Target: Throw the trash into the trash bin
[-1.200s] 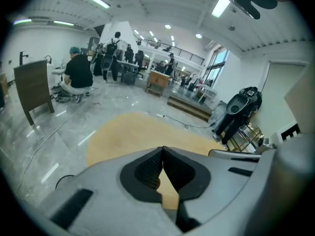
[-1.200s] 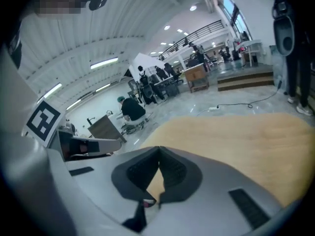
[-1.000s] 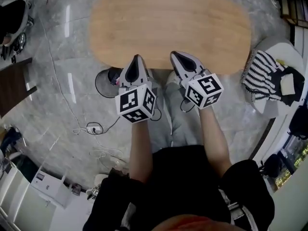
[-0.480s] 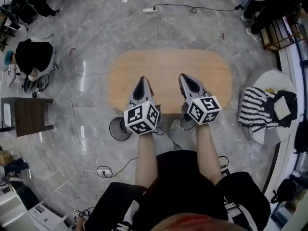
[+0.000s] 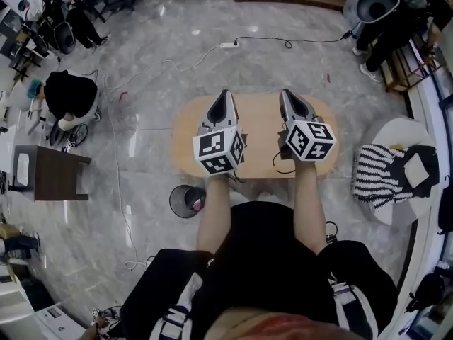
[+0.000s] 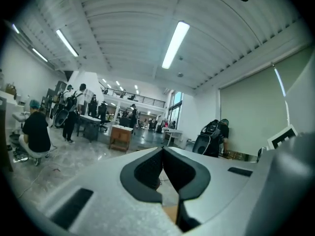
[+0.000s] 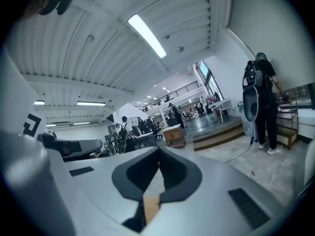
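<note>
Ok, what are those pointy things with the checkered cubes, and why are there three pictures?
Those are two hand-held grippers: tools a person squeezes to pick things up. The top-down picture comes from a camera on the person's head. It shows the left gripper and the right gripper, each with a patterned cube that is part of it, above a wooden table with nothing showing on it. The black trash bin stands on the floor near the person's left leg, with something pinkish inside. The other two pictures come from little cameras riding on each gripper, looking along its jaws into a big room. Both grippers are shut and hold nothing.
</note>
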Demonstrator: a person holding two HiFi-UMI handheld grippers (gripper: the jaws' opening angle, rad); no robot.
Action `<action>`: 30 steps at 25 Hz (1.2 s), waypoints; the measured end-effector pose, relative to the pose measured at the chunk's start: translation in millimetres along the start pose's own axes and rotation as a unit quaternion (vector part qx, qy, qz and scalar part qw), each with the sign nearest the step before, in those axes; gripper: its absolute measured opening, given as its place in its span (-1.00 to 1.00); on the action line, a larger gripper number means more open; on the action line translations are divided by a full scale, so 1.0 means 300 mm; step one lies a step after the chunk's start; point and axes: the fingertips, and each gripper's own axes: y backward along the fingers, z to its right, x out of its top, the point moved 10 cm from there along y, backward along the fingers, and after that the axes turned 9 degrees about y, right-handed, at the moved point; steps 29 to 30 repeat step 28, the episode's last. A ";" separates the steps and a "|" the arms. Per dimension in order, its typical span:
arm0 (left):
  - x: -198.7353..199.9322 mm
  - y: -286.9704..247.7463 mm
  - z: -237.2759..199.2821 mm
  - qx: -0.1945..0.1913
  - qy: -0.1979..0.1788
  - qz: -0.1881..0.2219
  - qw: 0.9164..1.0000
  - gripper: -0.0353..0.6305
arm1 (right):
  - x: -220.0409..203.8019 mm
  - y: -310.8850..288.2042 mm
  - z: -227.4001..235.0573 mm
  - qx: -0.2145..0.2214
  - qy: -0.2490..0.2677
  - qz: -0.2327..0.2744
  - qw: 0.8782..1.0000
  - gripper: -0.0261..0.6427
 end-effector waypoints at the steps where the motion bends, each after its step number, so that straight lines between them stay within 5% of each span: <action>1: 0.017 -0.002 0.015 -0.006 -0.008 0.006 1.000 -0.87 | 0.027 0.000 -0.001 -0.003 0.009 0.005 1.000 -0.89; 11: 0.044 -0.055 0.132 -0.022 -0.044 0.016 0.999 -0.87 | 0.152 0.042 0.050 -0.024 0.070 0.015 0.997 -0.89; 30: 0.049 -0.046 0.177 -0.022 -0.019 0.026 0.999 -0.87 | 0.198 0.052 0.056 0.000 0.094 0.026 0.995 -0.89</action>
